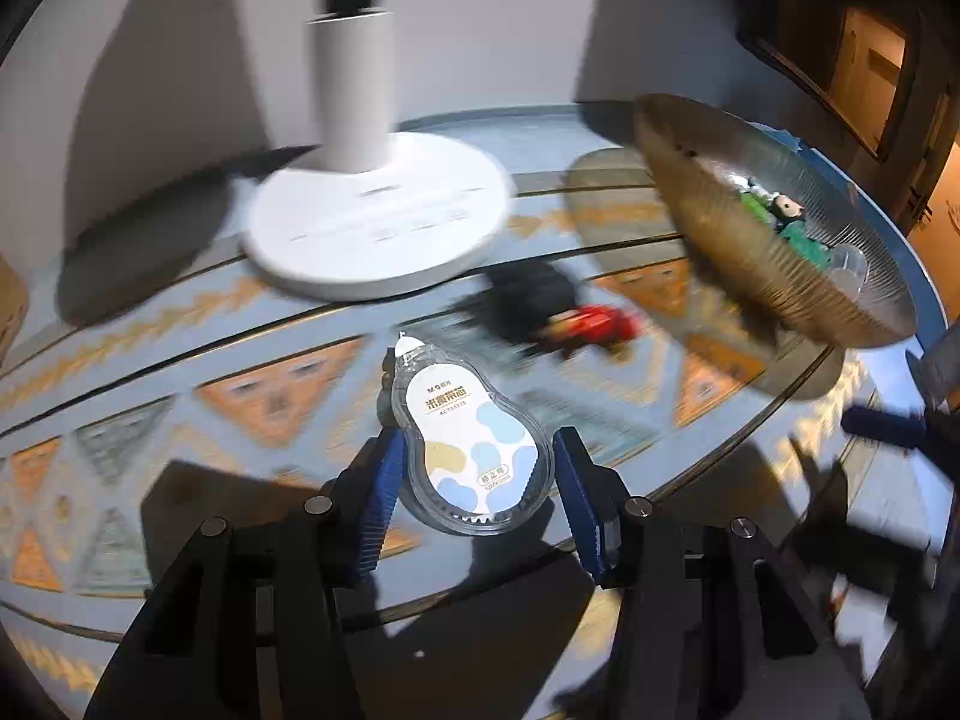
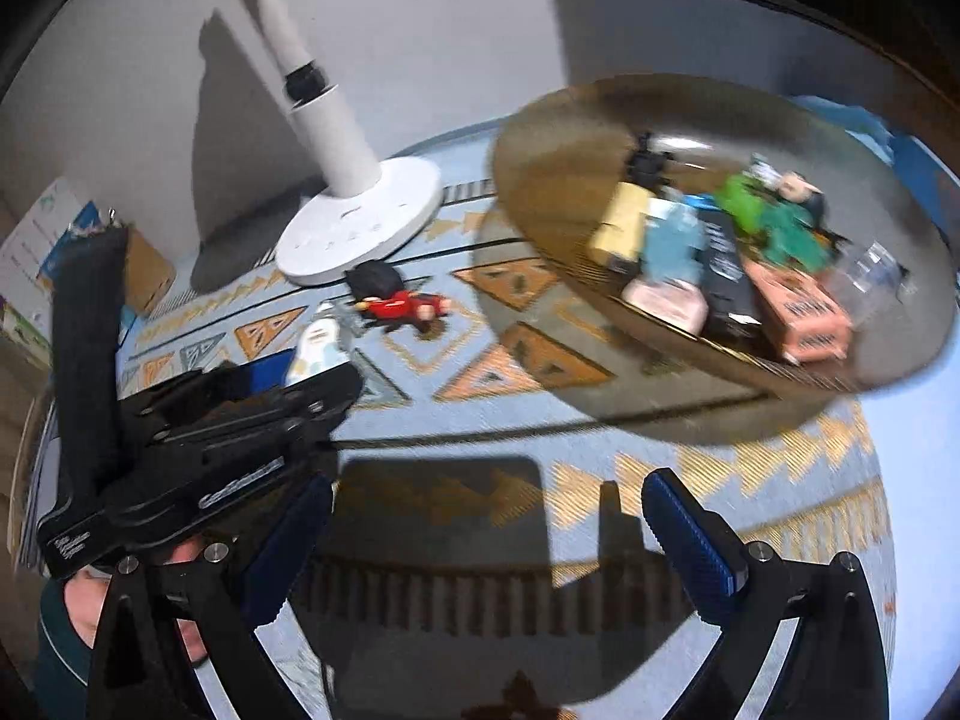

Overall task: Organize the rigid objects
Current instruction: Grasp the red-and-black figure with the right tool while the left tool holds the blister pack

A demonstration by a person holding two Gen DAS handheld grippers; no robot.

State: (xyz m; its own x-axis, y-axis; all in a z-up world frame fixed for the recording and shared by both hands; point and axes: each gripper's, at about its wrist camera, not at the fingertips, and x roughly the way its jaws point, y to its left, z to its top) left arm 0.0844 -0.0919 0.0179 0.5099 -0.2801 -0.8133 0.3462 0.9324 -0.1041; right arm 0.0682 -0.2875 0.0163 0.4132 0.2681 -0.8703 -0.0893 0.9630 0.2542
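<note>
My left gripper [image 1: 474, 474] is shut on a clear correction-tape refill [image 1: 474, 450] with a white, blue and tan label, held above the table; the refill also shows in the right wrist view [image 2: 318, 348] between the left gripper's fingers. A toy figure in red with a black hat [image 1: 564, 312] lies on the patterned table beyond it, also seen in the right wrist view [image 2: 396, 300]. A ribbed glass bowl [image 2: 540, 192] at the right holds several small boxes and a green figure [image 2: 768, 216]. My right gripper [image 2: 486, 534] is open and empty over the table's front.
A white lamp base [image 1: 372, 222] with its pole stands at the back of the round glass-topped table [image 1: 180, 396]. The wall is close behind. Boxes and papers [image 2: 54, 252] lie at the far left. The table edge curves at the right.
</note>
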